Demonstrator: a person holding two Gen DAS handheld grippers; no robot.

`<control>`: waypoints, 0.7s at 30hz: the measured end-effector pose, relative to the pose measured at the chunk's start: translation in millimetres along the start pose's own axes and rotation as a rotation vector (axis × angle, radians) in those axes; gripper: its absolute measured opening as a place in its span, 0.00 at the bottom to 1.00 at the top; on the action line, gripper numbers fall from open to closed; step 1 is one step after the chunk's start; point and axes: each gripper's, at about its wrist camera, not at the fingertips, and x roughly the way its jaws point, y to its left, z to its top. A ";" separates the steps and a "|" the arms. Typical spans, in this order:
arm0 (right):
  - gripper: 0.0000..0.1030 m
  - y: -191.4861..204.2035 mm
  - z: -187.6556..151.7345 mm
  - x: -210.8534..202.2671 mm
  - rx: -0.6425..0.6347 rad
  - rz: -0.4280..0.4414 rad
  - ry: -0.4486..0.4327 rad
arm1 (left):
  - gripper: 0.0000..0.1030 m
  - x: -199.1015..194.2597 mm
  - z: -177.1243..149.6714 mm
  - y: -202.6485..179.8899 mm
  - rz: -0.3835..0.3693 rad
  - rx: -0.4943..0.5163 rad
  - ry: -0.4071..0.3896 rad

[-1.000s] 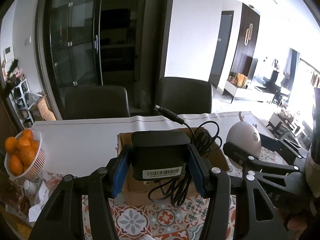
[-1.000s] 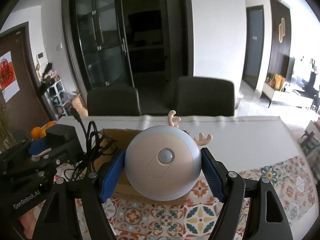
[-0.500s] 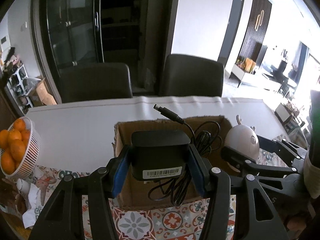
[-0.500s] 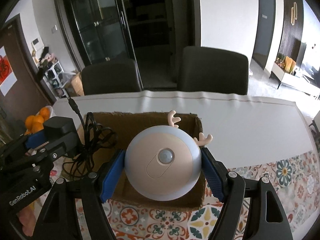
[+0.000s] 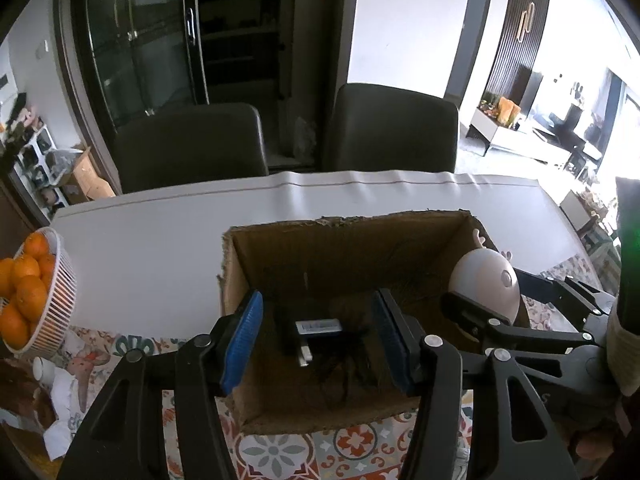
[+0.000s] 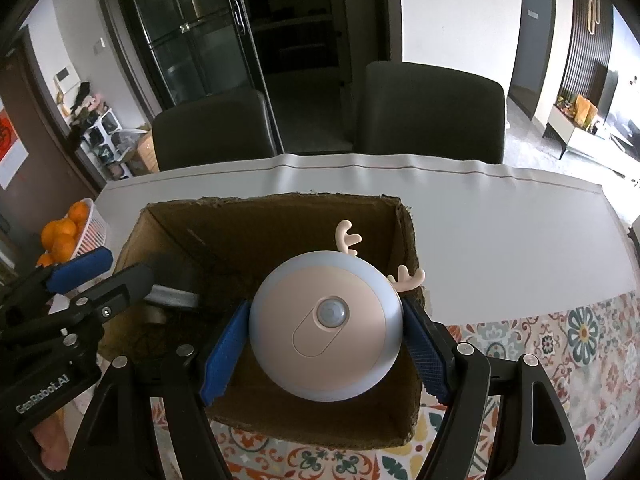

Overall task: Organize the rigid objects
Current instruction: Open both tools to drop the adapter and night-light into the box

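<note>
An open cardboard box [image 5: 344,222] stands on the table. Inside it lies a black power adapter [image 5: 308,332] with its tangled cable [image 5: 348,360]. My left gripper [image 5: 316,300] hovers over it, jaws opening, the blue pads clear of the adapter. My right gripper [image 6: 325,312] is shut on a round blue-and-peach night light [image 6: 326,326] with small antlers, held just over the right half of the box [image 6: 272,200]. In the left wrist view the night light [image 5: 486,288] shows at the box's right wall.
A white basket of oranges [image 5: 52,308] sits at the table's left edge, with crumpled tissue below it. Two dark chairs [image 5: 192,140] stand behind the white table [image 5: 140,240]. A patterned cloth [image 6: 560,340] covers the near side.
The left gripper let go of the adapter, which dropped with its cable into the box. Both grippers came down and tilted over the box; the right still grips the night light.
</note>
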 end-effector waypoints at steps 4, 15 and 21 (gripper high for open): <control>0.73 2.0 -0.1 2.5 -0.003 0.001 0.001 | 0.66 -7.1 -0.9 2.9 0.064 0.014 -0.026; 0.78 17.0 -0.1 -9.3 -0.032 -0.056 -0.028 | 0.82 -23.9 -12.7 21.7 0.144 -0.030 -0.046; 0.78 22.1 -8.1 -31.8 -0.042 -0.082 -0.062 | 0.86 -46.0 -23.0 20.3 0.151 -0.012 -0.076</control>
